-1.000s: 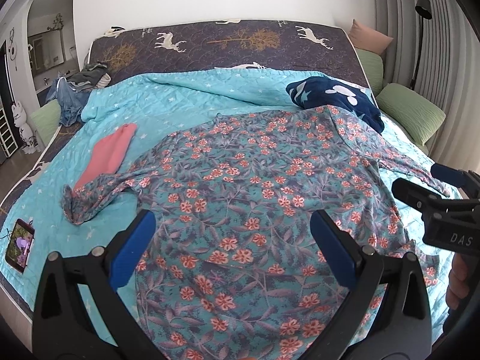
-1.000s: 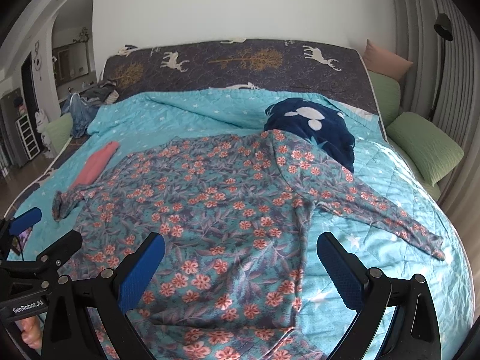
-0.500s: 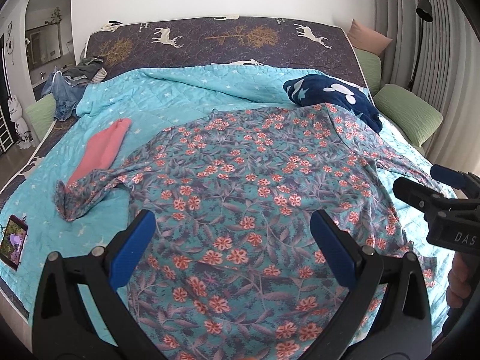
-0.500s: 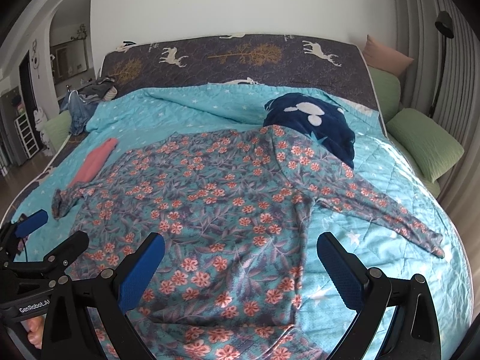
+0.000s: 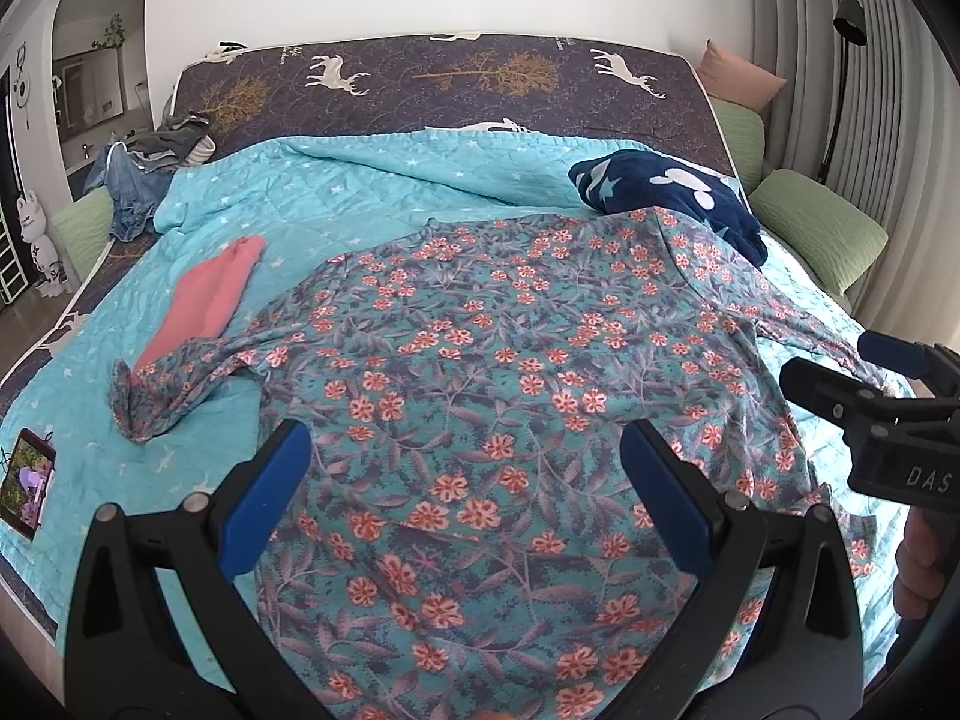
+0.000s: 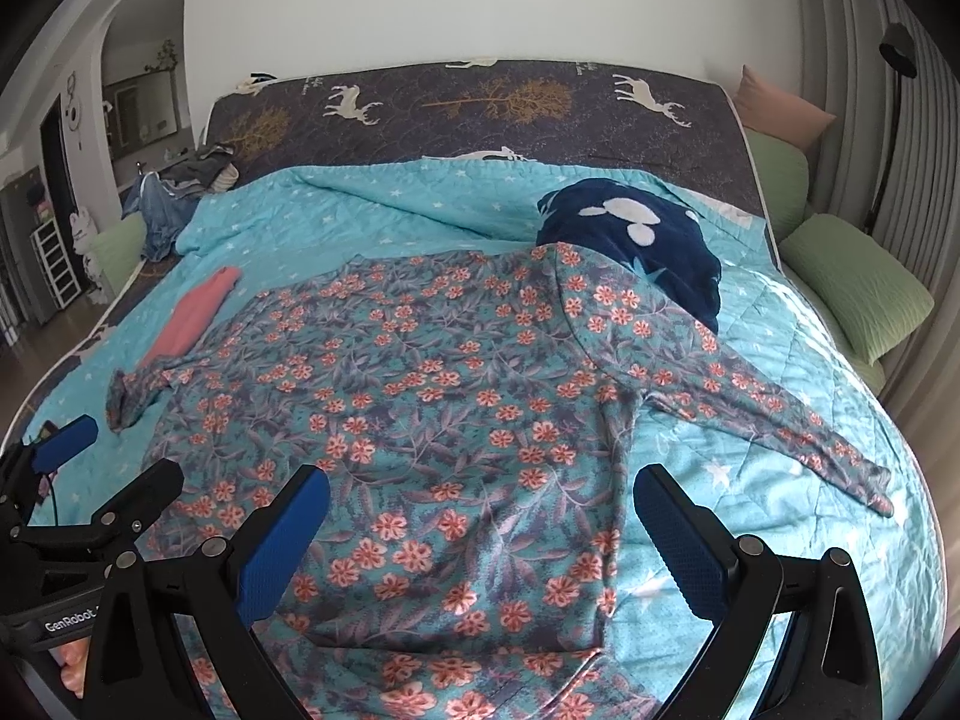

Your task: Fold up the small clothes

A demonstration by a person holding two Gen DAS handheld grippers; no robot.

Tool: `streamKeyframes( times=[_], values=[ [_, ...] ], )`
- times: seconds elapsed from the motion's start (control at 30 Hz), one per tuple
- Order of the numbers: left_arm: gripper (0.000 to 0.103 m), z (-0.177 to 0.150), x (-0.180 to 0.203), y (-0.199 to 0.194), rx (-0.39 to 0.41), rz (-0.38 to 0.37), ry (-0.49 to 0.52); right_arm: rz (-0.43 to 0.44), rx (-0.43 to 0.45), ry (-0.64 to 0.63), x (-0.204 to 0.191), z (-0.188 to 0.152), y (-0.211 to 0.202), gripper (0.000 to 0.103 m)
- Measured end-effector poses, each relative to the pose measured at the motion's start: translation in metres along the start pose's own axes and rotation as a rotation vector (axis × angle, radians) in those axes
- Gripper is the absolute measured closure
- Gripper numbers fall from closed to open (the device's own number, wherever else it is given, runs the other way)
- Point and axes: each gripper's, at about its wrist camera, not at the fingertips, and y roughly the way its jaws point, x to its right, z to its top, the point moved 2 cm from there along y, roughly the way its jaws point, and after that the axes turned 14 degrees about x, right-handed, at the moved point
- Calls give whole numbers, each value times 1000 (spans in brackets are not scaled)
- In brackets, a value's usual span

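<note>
A teal floral long-sleeved shirt (image 6: 456, 414) lies spread flat on the bed, sleeves outstretched.

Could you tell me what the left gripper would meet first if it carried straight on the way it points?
Most likely the floral shirt, spread on the bed right ahead of the open left gripper; depth is unclear.

Floral garment (image 6: 432, 414) on turquoise-quilted bed (image 6: 336, 228)

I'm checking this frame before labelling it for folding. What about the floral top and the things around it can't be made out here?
- floral top: near hem cut off by the frame edge and the open right gripper in the right wrist view.
- navy blanket: near edge hidden under the top's shoulder, both views.
- pink garment: lower end covered by the top's sleeve, left wrist view.
- phone: screen too small to read.
</note>
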Motion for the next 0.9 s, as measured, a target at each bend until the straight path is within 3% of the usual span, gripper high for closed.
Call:
streamKeyframes(
  times=[0.2, 0.9],
  values=[
    [1, 0, -1, 1, -5, 2, -10, -29, 8, -59, -8, 0, -1, 0],
    [1, -2, -13, 5, -11, 7, -46, 21, 26, -82, -22, 0, -2, 0]
  ],
)
